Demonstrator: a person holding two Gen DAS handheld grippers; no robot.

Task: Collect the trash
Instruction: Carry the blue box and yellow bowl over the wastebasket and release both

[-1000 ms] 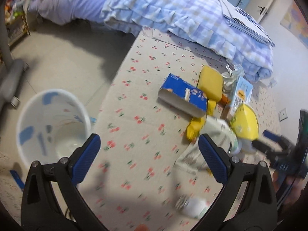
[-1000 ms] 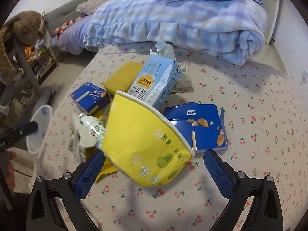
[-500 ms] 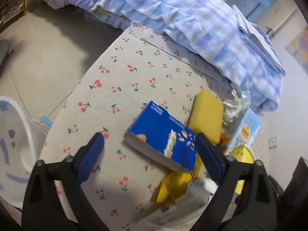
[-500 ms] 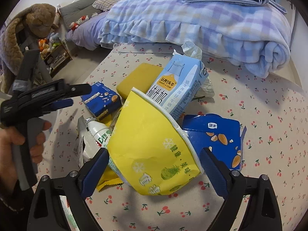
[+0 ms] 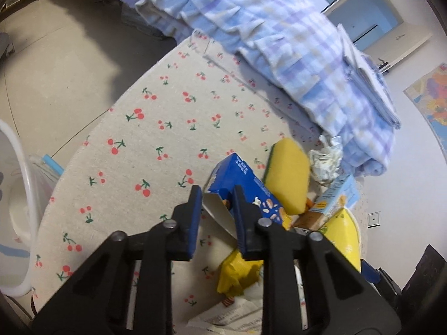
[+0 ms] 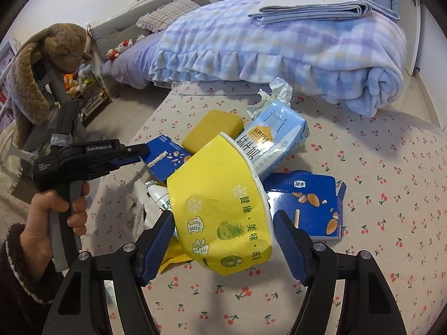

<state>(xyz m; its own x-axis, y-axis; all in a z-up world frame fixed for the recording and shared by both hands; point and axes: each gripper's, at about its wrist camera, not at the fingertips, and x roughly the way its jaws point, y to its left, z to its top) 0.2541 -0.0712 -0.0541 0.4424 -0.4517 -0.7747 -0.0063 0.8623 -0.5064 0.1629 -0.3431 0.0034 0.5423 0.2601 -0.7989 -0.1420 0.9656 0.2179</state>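
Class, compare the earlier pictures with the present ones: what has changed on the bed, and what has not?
The left gripper moved in and its jaws have just been closing onto the small blue snack box. The right gripper closed onto the yellow paper bowl, lifting it slightly. Sponge, milk carton unmoved.

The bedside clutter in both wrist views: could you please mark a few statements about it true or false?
1. The left tool has closed on the open end of the small blue snack box. True.
2. The yellow paper bowl sits between the right tool's fingers. True.
3. The yellow sponge lies on the floor. False: it lies on the cherry-print cover.
4. The milk carton is red. False: light blue.
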